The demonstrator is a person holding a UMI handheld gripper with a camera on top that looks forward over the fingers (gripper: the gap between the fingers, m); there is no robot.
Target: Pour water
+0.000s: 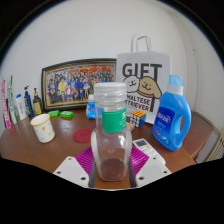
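My hand-held gripper [111,172] is clamped on the capped plastic bottle [110,130]; paper cup [43,127] is well apart on the tabletop [30,150]. I judge pouring not begun.

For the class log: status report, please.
Gripper shut on clear bottle. Bottle upright, cap on, not pouring. Paper cup beyond the fingers, path open.

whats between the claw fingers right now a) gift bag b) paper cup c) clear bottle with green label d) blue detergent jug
c: the clear bottle with the green label and white cap stands upright between the claw fingers, while the blue detergent jug, paper cup and gift bag sit beyond on the table.
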